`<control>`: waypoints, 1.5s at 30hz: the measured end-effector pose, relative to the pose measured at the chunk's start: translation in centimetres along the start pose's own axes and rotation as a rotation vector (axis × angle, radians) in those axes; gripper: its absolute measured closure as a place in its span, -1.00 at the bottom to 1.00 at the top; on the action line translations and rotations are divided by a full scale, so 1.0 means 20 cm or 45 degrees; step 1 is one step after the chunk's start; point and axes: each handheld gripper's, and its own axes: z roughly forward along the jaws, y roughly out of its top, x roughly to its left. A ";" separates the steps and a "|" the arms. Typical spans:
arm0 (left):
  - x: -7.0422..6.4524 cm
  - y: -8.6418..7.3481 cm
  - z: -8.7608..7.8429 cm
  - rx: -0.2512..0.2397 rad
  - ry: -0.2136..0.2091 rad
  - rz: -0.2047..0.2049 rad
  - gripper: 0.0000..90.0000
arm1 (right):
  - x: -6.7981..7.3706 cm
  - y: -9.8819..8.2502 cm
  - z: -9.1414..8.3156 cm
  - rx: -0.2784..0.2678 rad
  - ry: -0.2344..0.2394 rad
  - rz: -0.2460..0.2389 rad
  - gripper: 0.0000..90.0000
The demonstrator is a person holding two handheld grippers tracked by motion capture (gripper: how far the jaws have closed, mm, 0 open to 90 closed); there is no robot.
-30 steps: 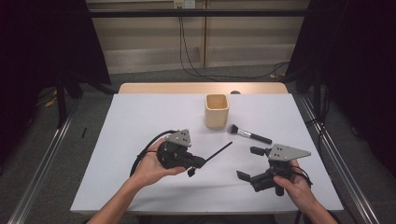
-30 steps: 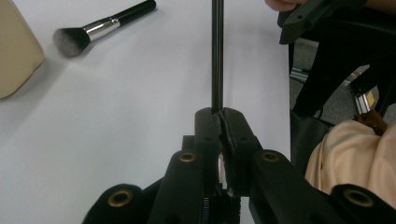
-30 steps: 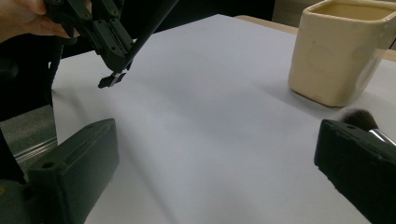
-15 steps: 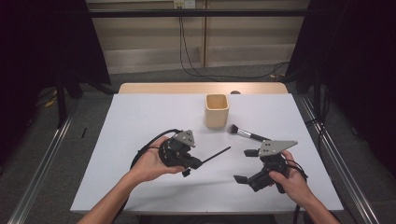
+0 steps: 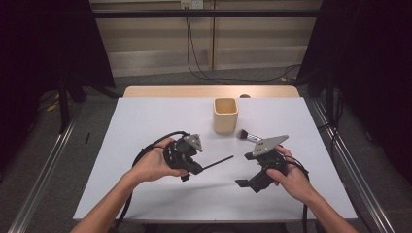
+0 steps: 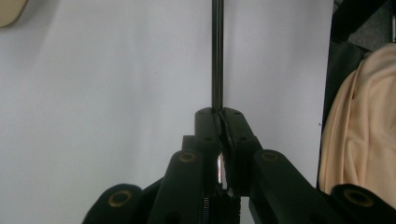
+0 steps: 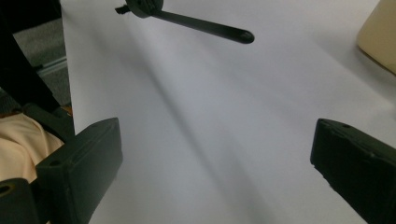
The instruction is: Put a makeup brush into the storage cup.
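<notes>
Left hand-held gripper [image 5: 190,171]: black body, grey three-cornered plate with small holes, black looping cable; right hand-held gripper [image 5: 248,183] alike; brass-coloured screws mark the jaw links; bare forearms, no sleeves.

Bare tabletop [image 5: 145,126] leftward; cup [image 5: 226,115] and brush [image 5: 248,137] mid-table.

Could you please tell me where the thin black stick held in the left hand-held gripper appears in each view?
High view: thin black stick at centre, pointing right from the left hand-held gripper.
Left gripper view: rising from the shut jaws to the top edge.
Right gripper view: top, slanting.
Shared landmark: beige cup.
</notes>
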 end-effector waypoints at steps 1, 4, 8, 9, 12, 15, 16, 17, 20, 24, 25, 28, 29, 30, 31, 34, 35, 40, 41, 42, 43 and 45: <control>0.00 0.00 0.00 0.007 -0.003 0.002 0.91 | 0.00 0.01 0.00 0.018 -0.003 -0.010 -0.95; 0.00 0.01 0.00 0.039 -0.001 0.016 0.91 | -0.01 0.04 0.00 0.062 0.004 -0.040 -0.95; 0.01 0.02 0.00 0.073 -0.006 0.029 0.91 | -0.01 0.08 0.02 0.129 0.040 -0.083 -0.95; 0.00 0.02 0.00 0.079 -0.010 0.030 0.91 | 0.00 0.08 0.02 0.151 0.065 -0.078 -0.95; 0.00 0.03 0.01 0.105 -0.014 0.038 0.91 | 0.00 0.09 0.04 0.213 0.101 -0.108 -0.94; 0.00 0.04 0.01 0.133 -0.017 0.057 0.91 | 0.01 0.09 0.07 0.259 0.101 -0.141 -0.93; 0.00 0.05 0.01 0.149 -0.022 0.061 0.91 | 0.01 0.10 0.07 0.271 0.104 -0.149 -0.93; 0.00 0.05 0.02 0.162 -0.014 0.064 0.91 | 0.01 0.10 0.08 0.280 0.104 -0.155 -0.93; 0.00 0.05 0.02 0.178 -0.020 0.065 0.91 | 0.00 0.10 0.10 0.330 0.111 -0.158 -0.92; 0.01 0.05 0.03 0.216 -0.024 0.078 0.91 | 0.00 0.13 0.13 0.369 0.134 -0.178 -0.91; 0.00 0.05 0.03 0.217 -0.004 0.073 0.91 | 0.00 0.14 0.13 0.380 0.132 -0.187 -0.90; 0.01 0.05 0.04 0.223 -0.027 0.078 0.91 | 0.00 0.15 0.15 0.417 0.132 -0.208 -0.80; 0.01 0.06 0.04 0.236 -0.026 0.084 0.91 | -0.01 0.15 0.16 0.425 0.138 -0.205 -0.81; 0.00 0.06 0.04 0.237 -0.029 0.087 0.91 | -0.01 0.16 0.16 0.434 0.151 -0.211 -0.81; 0.00 0.06 0.05 0.245 -0.026 0.091 0.91 | -0.02 0.16 0.17 0.455 0.149 -0.215 -0.81; 0.00 0.06 0.07 0.262 -0.037 0.094 0.91 | -0.03 0.18 0.18 0.483 0.151 -0.243 -0.79; 0.00 0.06 0.07 0.256 -0.031 0.101 0.91 | -0.03 0.18 0.18 0.481 0.159 -0.253 -0.79; -0.01 0.07 0.08 0.258 -0.045 0.102 0.91 | -0.04 0.20 0.21 0.517 0.181 -0.289 -0.68; -0.01 0.07 0.08 0.263 -0.053 0.103 0.91 | -0.04 0.20 0.22 0.532 0.185 -0.288 -0.71; -0.01 0.07 0.08 0.267 -0.061 0.107 0.91 | -0.04 0.20 0.23 0.532 0.197 -0.300 -0.71; -0.01 0.07 0.08 0.262 -0.062 0.103 0.91 | -0.04 0.20 0.24 0.551 0.207 -0.300 -0.68; -0.01 0.08 0.08 0.264 -0.068 0.111 0.91 | -0.05 0.22 0.26 0.549 0.194 -0.315 -0.68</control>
